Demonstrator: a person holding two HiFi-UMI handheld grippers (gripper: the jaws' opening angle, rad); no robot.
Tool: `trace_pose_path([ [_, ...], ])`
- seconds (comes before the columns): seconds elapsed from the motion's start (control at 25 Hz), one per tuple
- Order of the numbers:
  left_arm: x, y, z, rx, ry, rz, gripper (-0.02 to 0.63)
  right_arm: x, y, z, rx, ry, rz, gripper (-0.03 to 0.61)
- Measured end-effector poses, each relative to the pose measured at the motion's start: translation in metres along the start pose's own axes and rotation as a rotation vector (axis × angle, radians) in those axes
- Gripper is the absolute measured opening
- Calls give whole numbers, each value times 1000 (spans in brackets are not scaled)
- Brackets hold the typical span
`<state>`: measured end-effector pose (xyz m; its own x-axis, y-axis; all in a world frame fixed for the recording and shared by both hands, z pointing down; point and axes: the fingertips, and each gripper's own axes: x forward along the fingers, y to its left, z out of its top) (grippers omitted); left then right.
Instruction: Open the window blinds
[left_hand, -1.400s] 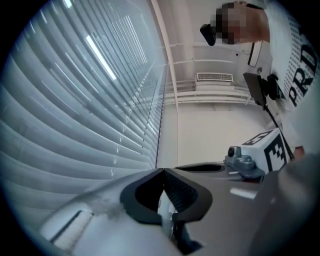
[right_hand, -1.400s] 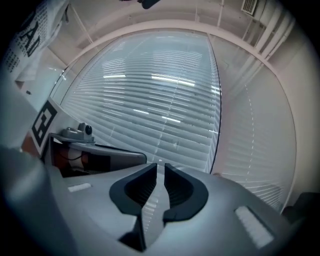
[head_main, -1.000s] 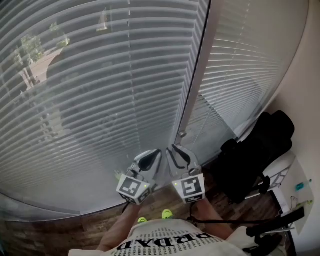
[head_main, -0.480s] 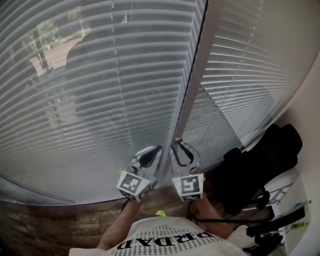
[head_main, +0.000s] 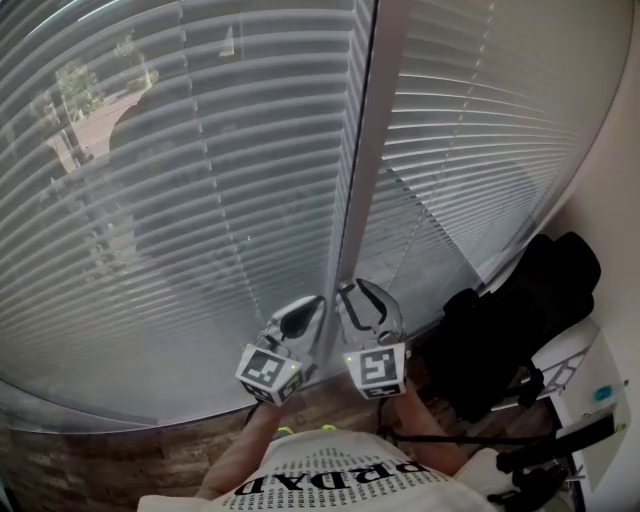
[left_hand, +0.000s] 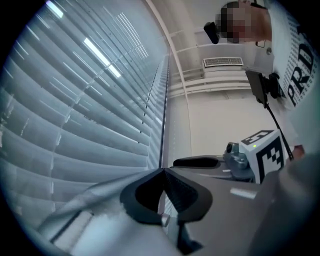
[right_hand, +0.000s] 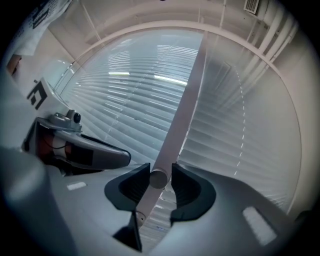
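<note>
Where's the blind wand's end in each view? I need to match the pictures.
Head view: wand end low centre, at the right gripper, whose fingers are opening round it.
Left gripper view: not made out.
Right gripper view: low centre, between the fingers.
Shared landmark: pale post between the two blinds.

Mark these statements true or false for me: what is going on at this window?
1. The left gripper has its jaws together. True.
2. The round end of the blind wand stands between the right gripper's jaws. True; those jaws are opening.
3. The blinds are pulled right up out of the way. False: they hang down on both sides of the frame.
4. The left gripper holds a cup. False: nothing is between its jaws.
5. A black bag sits at the right of the head view. True.
</note>
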<state>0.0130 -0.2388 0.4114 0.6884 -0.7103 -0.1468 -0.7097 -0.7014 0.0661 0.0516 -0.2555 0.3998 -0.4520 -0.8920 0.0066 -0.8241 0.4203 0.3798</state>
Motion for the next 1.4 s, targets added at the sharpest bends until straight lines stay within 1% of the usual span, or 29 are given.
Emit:
trace_pose_path([
  [0.16, 1, 3, -4, -6, 9, -4, -6, 1, 7, -7, -5, 30, 34, 146],
  [0.36, 7, 2, -4, -6, 0, -25, -6, 11, 3, -18, -33, 67, 21, 152],
  [0.44, 6, 0, -4, -5, -4, -30, -6, 12, 4, -18, -26, 65, 24, 136],
  [0.56, 7, -1, -3, 4, -12, -36, -6, 12, 4, -19, -16, 62, 17, 135],
  [0.76, 7, 0, -5, -9, 1, -28, -6, 13, 3, -18, 15, 58, 13, 133],
  [0.92, 6, 1, -5, -5, 1, -26, -6, 12, 4, -18, 37, 56, 10, 133],
  [1.4, 6, 1, -6, -19, 4, -39, -6, 13, 1, -18, 186, 42, 0, 133],
])
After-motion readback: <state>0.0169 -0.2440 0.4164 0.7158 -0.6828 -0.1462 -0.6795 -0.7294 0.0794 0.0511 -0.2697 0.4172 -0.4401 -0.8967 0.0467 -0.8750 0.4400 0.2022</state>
